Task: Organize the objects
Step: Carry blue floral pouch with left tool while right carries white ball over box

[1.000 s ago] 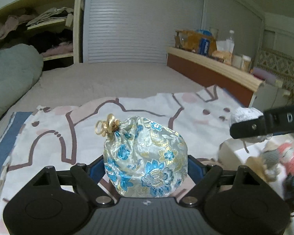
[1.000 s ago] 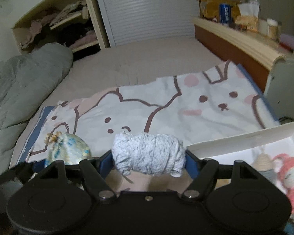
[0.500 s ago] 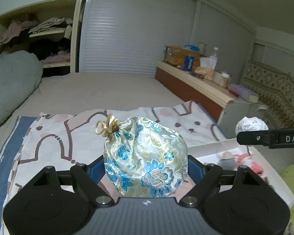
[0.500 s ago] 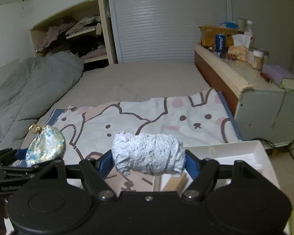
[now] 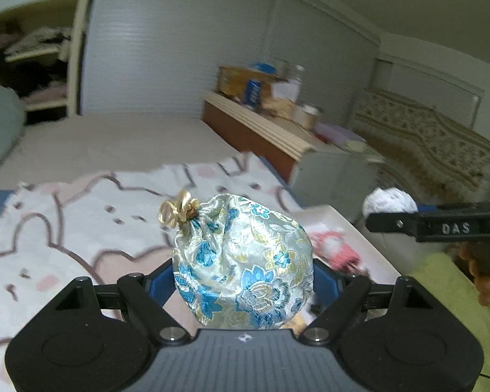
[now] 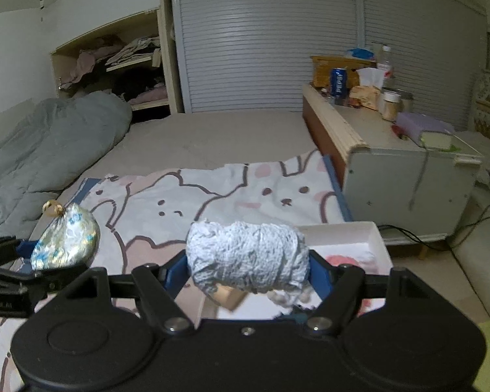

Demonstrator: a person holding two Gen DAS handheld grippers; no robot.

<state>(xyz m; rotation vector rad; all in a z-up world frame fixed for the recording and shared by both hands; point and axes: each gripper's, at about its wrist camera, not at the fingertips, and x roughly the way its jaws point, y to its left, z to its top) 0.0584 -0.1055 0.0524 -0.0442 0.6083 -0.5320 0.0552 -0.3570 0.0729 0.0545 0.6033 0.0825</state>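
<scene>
My left gripper (image 5: 243, 274) is shut on a silver brocade pouch (image 5: 241, 261) with blue flowers and a gold tie, held in the air above the bed. The pouch also shows at the left of the right wrist view (image 6: 67, 240). My right gripper (image 6: 248, 266) is shut on a roll of pale grey-white yarn (image 6: 248, 254), held above a white box (image 6: 359, 232). In the left wrist view the yarn (image 5: 388, 201) and the right gripper (image 5: 392, 217) show at the right. The box (image 5: 339, 225) holds a pink knitted doll (image 5: 333, 248).
A bunny-print sheet (image 6: 238, 196) covers the near part of the bed. A grey duvet (image 6: 42, 150) lies at the left. A wooden headboard ledge (image 6: 336, 127) with cans and jars stands at the right, with a white cabinet (image 6: 408, 189) beside it.
Both grippers have risen higher above the bed with their loads, and the left view has swung right. Both grips are unchanged.
</scene>
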